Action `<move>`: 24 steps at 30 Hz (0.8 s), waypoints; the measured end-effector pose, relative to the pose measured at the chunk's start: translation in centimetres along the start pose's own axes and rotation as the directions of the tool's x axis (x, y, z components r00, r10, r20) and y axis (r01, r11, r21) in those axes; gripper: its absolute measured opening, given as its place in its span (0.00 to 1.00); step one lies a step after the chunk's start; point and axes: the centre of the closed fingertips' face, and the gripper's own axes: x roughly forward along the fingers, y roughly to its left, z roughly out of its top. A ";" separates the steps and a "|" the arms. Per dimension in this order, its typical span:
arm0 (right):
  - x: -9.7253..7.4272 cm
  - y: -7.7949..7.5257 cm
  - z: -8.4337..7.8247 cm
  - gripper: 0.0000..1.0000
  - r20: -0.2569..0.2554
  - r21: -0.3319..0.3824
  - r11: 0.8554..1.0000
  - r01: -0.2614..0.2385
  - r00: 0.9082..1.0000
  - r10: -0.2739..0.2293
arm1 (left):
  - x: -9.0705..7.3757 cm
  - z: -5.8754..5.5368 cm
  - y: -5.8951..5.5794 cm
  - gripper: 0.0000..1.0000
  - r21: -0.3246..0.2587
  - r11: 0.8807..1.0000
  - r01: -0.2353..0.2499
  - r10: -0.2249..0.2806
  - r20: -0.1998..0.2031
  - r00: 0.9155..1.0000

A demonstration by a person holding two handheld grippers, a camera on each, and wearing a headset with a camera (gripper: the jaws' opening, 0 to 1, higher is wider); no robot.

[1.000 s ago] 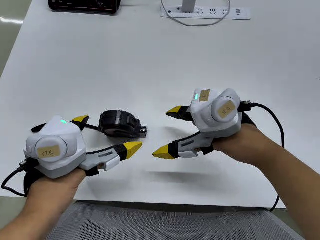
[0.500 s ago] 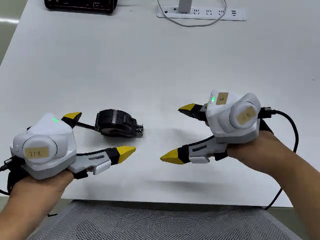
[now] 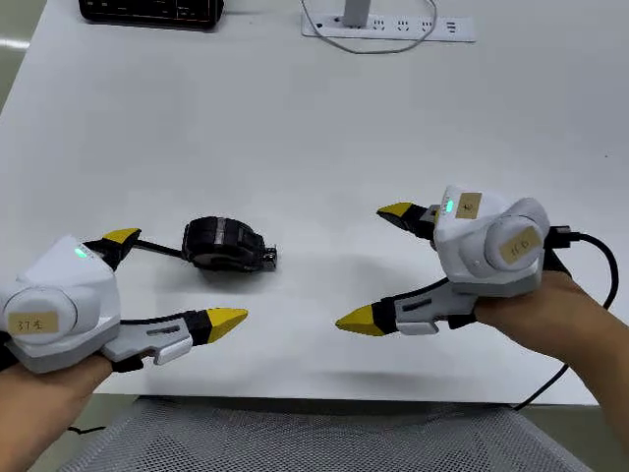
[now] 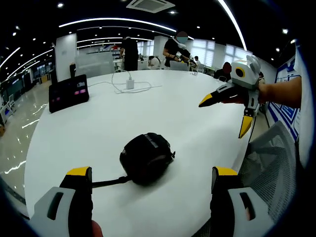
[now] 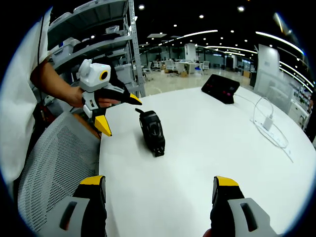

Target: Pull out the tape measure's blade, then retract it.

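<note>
A broad white table (image 3: 295,118) fills the scene, with the grey mesh back of a chair (image 3: 295,438) at its near edge. A person holds a pair of white, yellow-tipped tongs in each hand, low over the near part of the table. The left tongs (image 3: 177,277) are spread wide and hold nothing. The right tongs (image 3: 373,265) are also spread wide with nothing between them, and their tips point toward the left pair.

The black tape measure (image 3: 221,243) lies on the table between the two pairs, nearer the left tongs and just beyond their tips. It is untouched by either pair. Its thin black strap (image 3: 157,249) trails toward the far jaw of the left tongs.

At the far edge lie a white power strip (image 3: 393,27) with a looped white cable, and a flat black device (image 3: 152,10).
</note>
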 end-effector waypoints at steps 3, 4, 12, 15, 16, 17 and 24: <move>-0.6 -0.2 -0.3 0.90 0.002 0.012 1.000 0.014 1.000 -0.014 | -0.4 0.0 0.1 0.99 0.004 1.000 0.005 -0.005 0.002 1.000; -0.8 -0.3 -0.4 0.91 0.003 0.014 1.000 0.019 1.000 -0.019 | -0.5 0.0 0.1 0.99 0.006 1.000 0.008 -0.008 0.002 1.000; -2.3 -0.5 -1.3 0.96 0.008 0.047 0.997 0.055 0.998 -0.055 | -1.4 0.2 -0.2 0.99 0.028 0.999 0.036 -0.037 0.014 0.999; -2.7 -0.5 -1.7 0.97 0.006 0.053 0.996 0.064 0.998 -0.065 | -1.6 0.1 -0.3 0.99 0.035 0.998 0.045 -0.046 0.015 0.999; -2.9 -0.4 -1.8 0.98 0.006 0.055 0.996 0.067 0.998 -0.067 | -1.6 0.1 -0.3 0.99 0.038 0.998 0.047 -0.048 0.013 0.999; -3.1 -0.4 -1.8 0.99 0.010 0.056 0.996 0.072 0.997 -0.072 | -1.8 0.1 -0.3 0.99 0.042 0.998 0.051 -0.052 0.014 0.999; -4.4 -0.1 -2.3 0.99 0.008 0.063 0.994 0.092 0.996 -0.092 | -2.3 0.1 -0.5 0.99 0.073 0.994 0.077 -0.078 0.007 0.997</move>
